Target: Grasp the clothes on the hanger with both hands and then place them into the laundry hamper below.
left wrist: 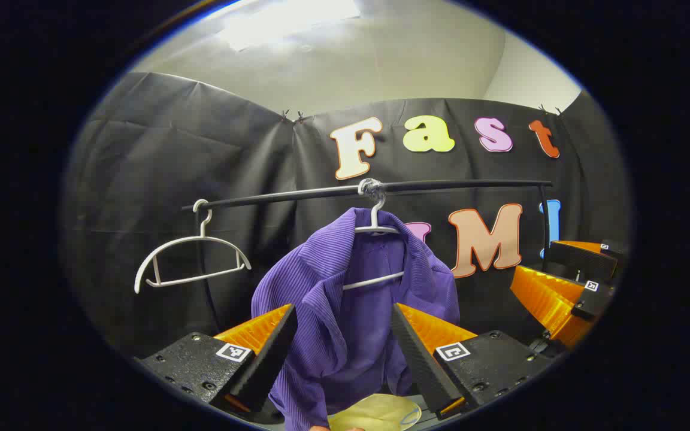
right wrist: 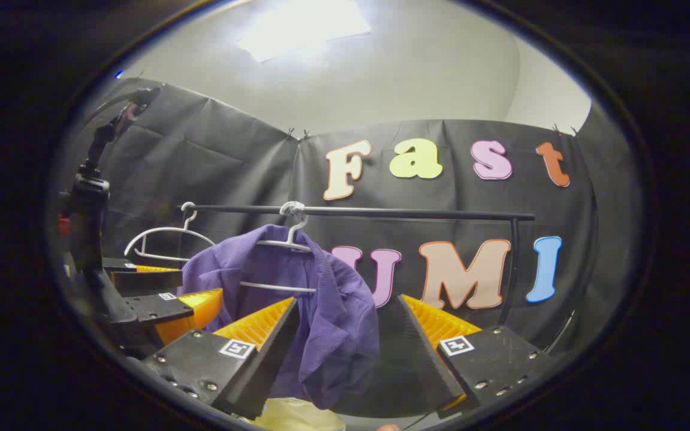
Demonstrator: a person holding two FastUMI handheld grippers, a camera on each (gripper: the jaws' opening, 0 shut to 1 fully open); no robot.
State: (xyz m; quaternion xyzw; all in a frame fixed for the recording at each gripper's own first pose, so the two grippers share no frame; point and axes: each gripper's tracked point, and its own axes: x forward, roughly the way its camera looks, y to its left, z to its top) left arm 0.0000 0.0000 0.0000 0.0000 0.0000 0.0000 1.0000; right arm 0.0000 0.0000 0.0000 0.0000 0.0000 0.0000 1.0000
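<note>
Purple ribbed shirt (left wrist: pixel 345 311) hangs on a white hanger from the black rail (left wrist: pixel 453 185), beside an empty white plastic hanger (left wrist: pixel 192 260). Left tool (left wrist: pixel 344 353) and right tool (right wrist: pixel 345 353) gape wide before it; the pale hamper (left wrist: pixel 375 413) below is cut off.

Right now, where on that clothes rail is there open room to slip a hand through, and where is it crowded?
The rail is bare from the purple shirt to its right-hand post. A narrower gap lies between the shirt's hanger and the bare white hanger on the left. It is crowded around the shirt, where the left tongs and right tongs stand open before it.
</note>
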